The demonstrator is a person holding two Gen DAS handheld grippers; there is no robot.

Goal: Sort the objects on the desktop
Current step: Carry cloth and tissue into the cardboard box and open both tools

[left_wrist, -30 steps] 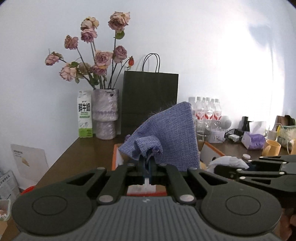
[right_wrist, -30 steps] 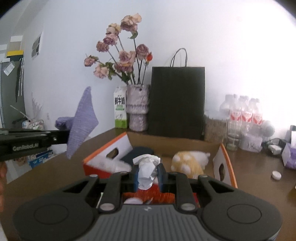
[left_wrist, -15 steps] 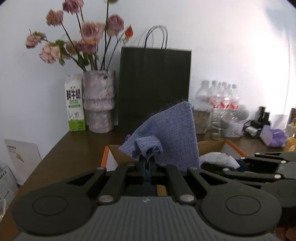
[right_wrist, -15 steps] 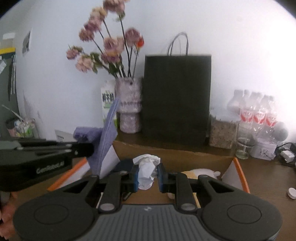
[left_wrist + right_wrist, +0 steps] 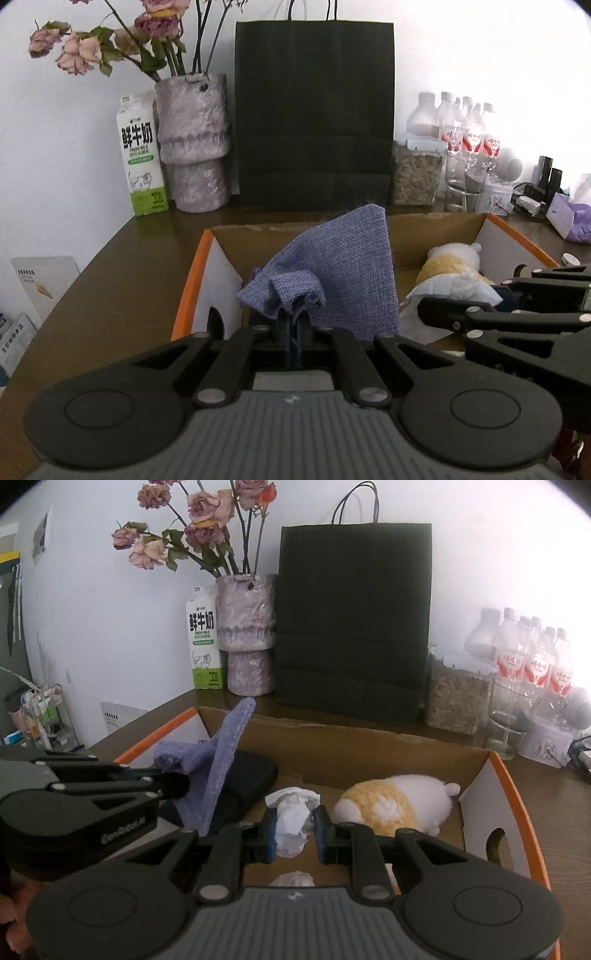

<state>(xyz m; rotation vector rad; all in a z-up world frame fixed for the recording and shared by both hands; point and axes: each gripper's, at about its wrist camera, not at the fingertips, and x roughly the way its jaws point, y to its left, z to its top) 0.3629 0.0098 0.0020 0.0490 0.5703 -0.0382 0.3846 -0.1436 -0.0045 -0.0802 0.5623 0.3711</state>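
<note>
Your left gripper [image 5: 293, 325] is clamped tight on a bunched corner of the purple cloth [image 5: 340, 266]. It is a coarse, loosely woven fabric with a frayed edge, and it stands up from the pinch as a stiff triangular sheet, its long axis running upward and away from you to a point at the top. From the right wrist view the same cloth [image 5: 221, 753] shows nearly edge-on, leaning up toward the far wall of the cardboard box [image 5: 369, 746].

Your right gripper [image 5: 294, 829] is closed narrow on a crumpled white tissue [image 5: 293, 821], soft and wadded, with no clear long axis; it bulges above and below the blue pads.

Both held things hang over the open box, the cloth near its left wall, the tissue about mid-box toward the near edge. The box is plain brown card inside, with white end flaps and orange rims. On its floor lie a rounded yellow-and-white plush toy [image 5: 395, 805] toward the right wall and a dark, smooth, padded pouch [image 5: 251, 779] toward the left, partly behind the cloth. Another wad of white tissue [image 5: 293, 878] lies below your right gripper.
</note>
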